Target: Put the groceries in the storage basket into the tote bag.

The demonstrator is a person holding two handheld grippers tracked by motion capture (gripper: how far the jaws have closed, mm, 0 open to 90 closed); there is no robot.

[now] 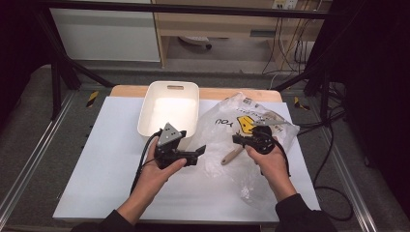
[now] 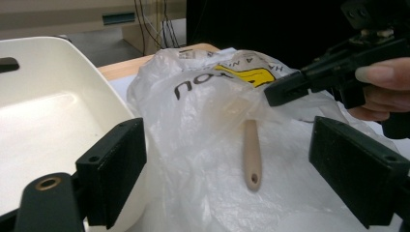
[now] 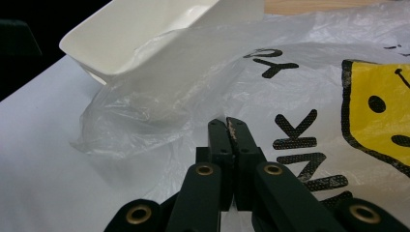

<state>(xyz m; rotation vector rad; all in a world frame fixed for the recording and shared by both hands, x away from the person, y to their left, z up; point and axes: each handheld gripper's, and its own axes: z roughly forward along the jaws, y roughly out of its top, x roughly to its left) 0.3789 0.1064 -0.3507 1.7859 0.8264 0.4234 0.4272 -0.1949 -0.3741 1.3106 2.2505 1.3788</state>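
Observation:
A clear plastic bag (image 1: pixel 223 126) (image 2: pixel 198 111) (image 3: pixel 309 58) with black lettering and a yellow smiley face lies on the white board, right of a white tub (image 1: pixel 145 112) (image 2: pixel 99 77) (image 3: pixel 145 29). Inside it lies a utensil with a pale wooden handle (image 1: pixel 232 155) (image 2: pixel 252 154). My left gripper (image 1: pixel 197 155) (image 2: pixel 229 140) is open and points at the bag, with the handle in line between its jaws but farther off. My right gripper (image 1: pixel 237 140) (image 2: pixel 276 94) (image 3: pixel 231 124) is shut, its tips at the bag's film. Whether any film is caught there cannot be told.
The white board (image 1: pixel 106 164) covers a wooden table (image 1: pixel 128 91). Dark frame bars (image 1: pixel 58 87) stand at the back left and right. Cables (image 1: pixel 333 145) trail off the right side. The tub's inside looks bare.

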